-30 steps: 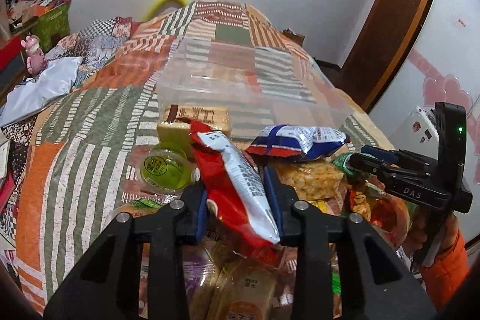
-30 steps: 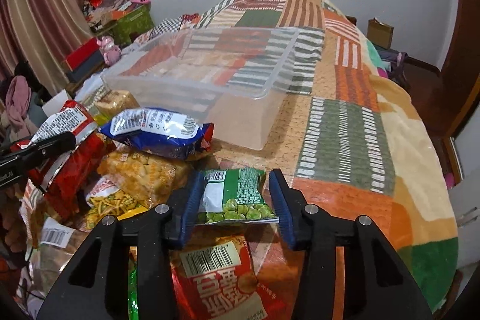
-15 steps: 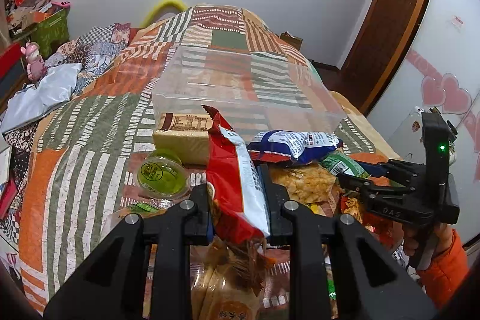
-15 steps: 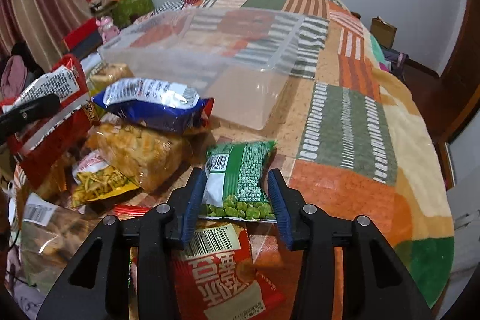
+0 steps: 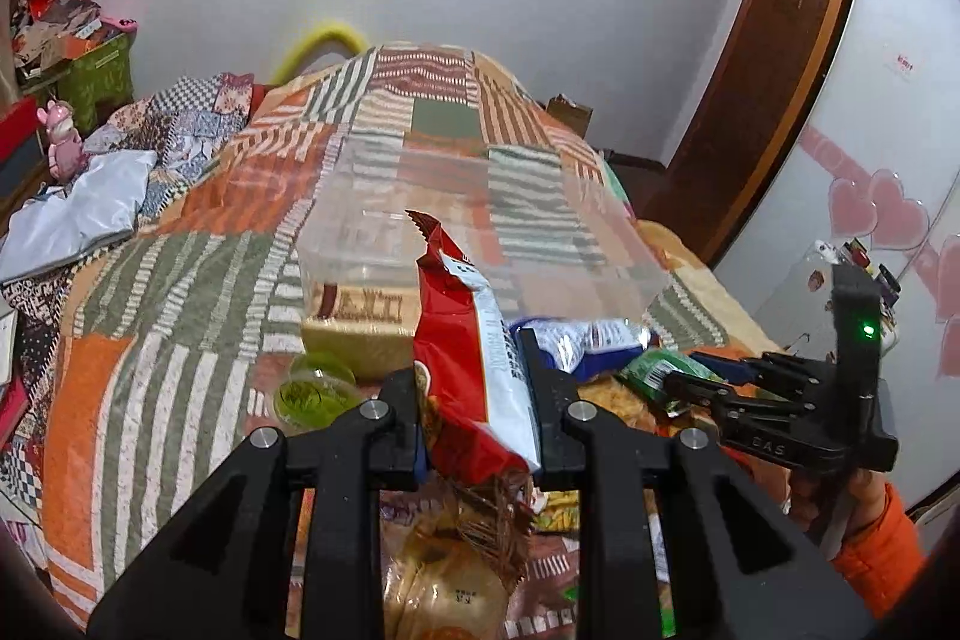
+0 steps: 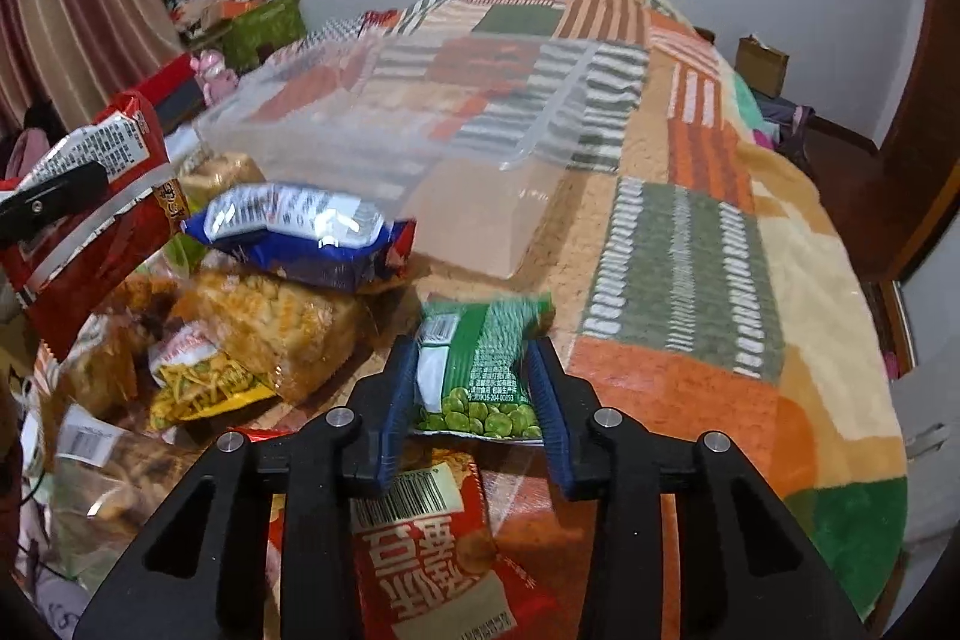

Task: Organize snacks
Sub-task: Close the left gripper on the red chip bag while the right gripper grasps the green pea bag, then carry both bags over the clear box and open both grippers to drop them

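My left gripper (image 5: pixel 471 388) is shut on a red and white snack bag (image 5: pixel 474 340), held upright above the snack pile; the bag also shows in the right wrist view (image 6: pixel 90 196). My right gripper (image 6: pixel 477 388) is shut on a small green pea packet (image 6: pixel 480 364), lifted off the bedspread; it shows in the left wrist view (image 5: pixel 654 376) too. A clear plastic bin (image 5: pixel 480 220) stands on the bed just beyond both bags, also in the right wrist view (image 6: pixel 420 124). A blue and white bag (image 6: pixel 300 232) lies against its near wall.
Loose snacks lie on the patchwork bedspread (image 6: pixel 678 244): a yellow cracker bag (image 6: pixel 270 328), a red bag with a barcode (image 6: pixel 420 550), a tan biscuit pack (image 5: pixel 360 322), a green jelly cup (image 5: pixel 312 394). Clutter and boxes (image 5: pixel 72 58) stand left of the bed.
Both grippers have risen with their bags. The red bag has been tilted upright and carried toward the bin. The pea packet has come off the bed.
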Action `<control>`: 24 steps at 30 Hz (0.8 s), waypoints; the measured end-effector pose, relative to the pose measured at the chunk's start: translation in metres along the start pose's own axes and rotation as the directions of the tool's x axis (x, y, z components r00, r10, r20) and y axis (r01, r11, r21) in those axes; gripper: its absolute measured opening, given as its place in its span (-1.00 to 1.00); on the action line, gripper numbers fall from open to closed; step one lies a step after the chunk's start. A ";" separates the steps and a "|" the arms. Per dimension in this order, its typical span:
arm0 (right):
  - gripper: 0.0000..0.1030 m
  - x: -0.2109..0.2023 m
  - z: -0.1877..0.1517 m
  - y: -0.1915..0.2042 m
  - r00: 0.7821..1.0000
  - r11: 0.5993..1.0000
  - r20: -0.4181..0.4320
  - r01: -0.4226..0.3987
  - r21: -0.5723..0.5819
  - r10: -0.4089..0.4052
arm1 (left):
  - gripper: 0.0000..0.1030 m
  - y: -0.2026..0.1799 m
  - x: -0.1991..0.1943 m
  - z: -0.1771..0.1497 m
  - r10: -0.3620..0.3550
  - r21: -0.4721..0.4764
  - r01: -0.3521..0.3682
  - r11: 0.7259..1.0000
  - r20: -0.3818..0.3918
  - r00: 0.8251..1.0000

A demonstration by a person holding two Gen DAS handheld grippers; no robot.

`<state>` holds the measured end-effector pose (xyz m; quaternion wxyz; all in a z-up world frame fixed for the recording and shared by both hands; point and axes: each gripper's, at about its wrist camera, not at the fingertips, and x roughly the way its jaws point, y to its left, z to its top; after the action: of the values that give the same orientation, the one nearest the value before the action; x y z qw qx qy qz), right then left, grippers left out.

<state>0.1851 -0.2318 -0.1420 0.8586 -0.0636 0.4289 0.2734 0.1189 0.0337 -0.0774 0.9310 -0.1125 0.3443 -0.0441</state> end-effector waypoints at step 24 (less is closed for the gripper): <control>-0.44 -0.060 0.059 0.003 0.971 0.999 0.238 -0.031 0.021 0.025 | -0.56 -0.003 -0.005 0.072 0.047 0.039 -0.052 0.998 0.114 0.992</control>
<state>0.1958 -0.2341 -0.0585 0.9006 -0.0138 0.3270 0.2859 0.1617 0.0449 -0.0208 0.9520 -0.0869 0.2926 -0.0218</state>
